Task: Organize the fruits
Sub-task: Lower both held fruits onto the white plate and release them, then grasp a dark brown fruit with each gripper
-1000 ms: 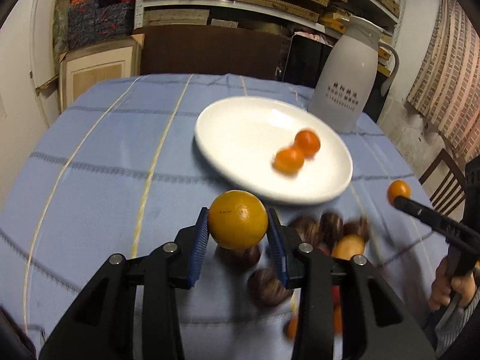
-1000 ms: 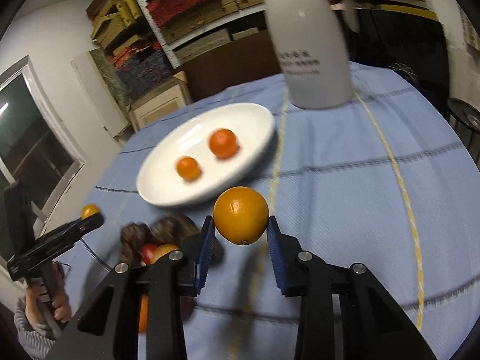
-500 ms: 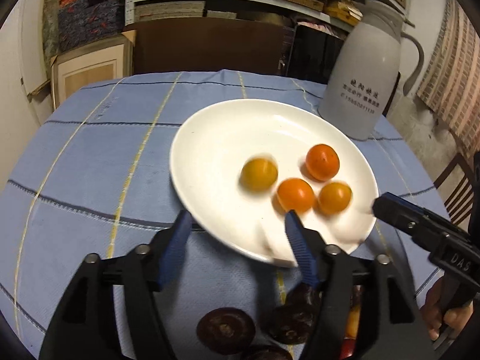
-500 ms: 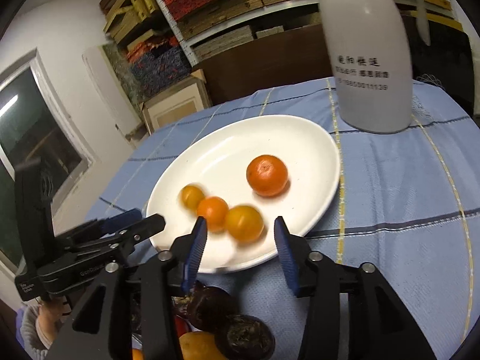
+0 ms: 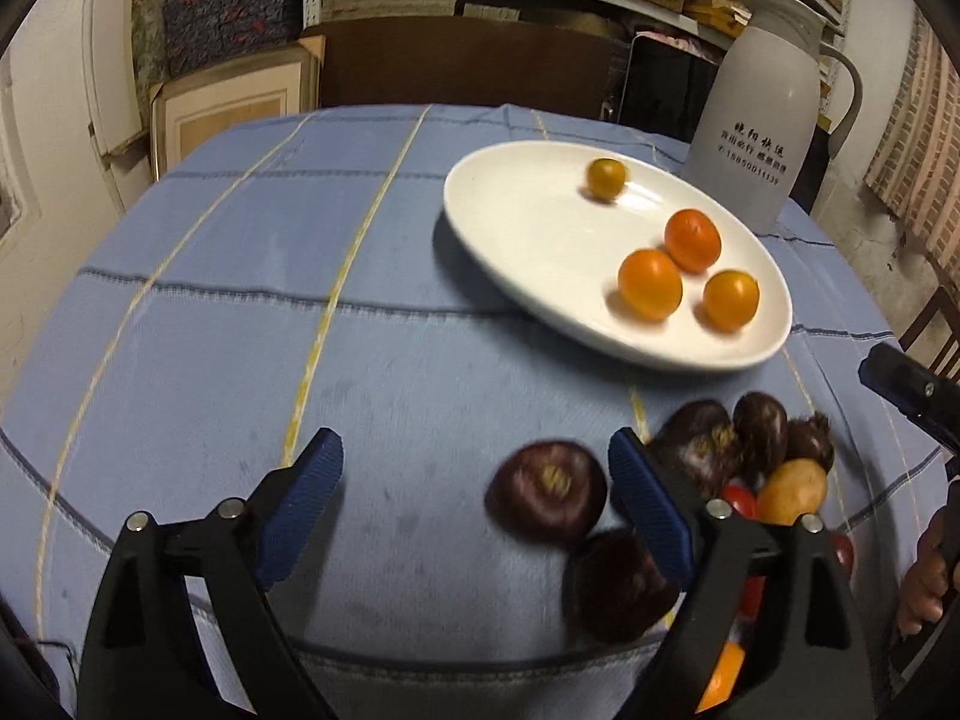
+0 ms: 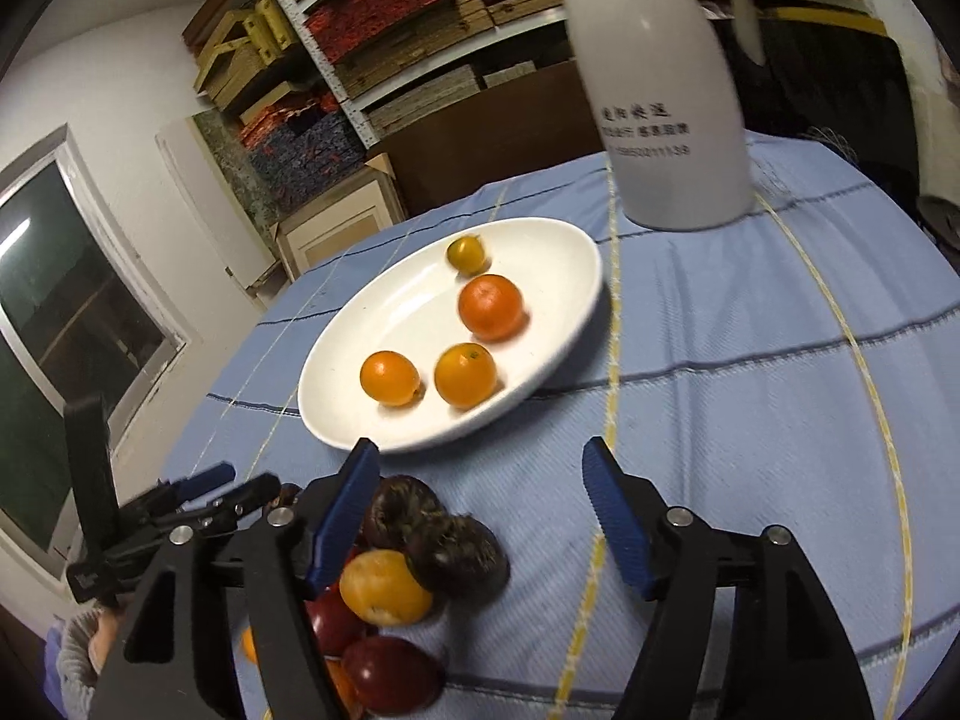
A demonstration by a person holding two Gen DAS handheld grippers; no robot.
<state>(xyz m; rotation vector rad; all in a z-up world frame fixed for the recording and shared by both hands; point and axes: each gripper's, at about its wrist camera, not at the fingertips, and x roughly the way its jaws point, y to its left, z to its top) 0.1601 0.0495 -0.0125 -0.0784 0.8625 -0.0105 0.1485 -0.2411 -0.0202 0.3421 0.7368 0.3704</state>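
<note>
A white plate (image 5: 528, 240) (image 6: 390, 324) on the blue cloth holds several orange fruits, among them a small yellowish one (image 5: 606, 178) (image 6: 466, 254) at its far side. A pile of dark purple fruits (image 5: 546, 492) (image 6: 456, 552), a yellow fruit (image 5: 792, 489) (image 6: 384, 588) and red ones lies on the cloth in front of the plate. My left gripper (image 5: 474, 498) is open and empty, low over the cloth left of the pile. My right gripper (image 6: 480, 510) is open and empty above the pile's right side.
A tall white thermos jug (image 5: 762, 102) (image 6: 660, 84) stands behind the plate. Shelves, boxes and a dark cabinet lie beyond the table's far edge. The left gripper also shows in the right wrist view (image 6: 198, 498), at the table's left edge.
Both grippers have let go of their oranges onto the plate and pulled back toward the pile, jaws opened wider. The small yellowish fruit has rolled to the plate's far side.
</note>
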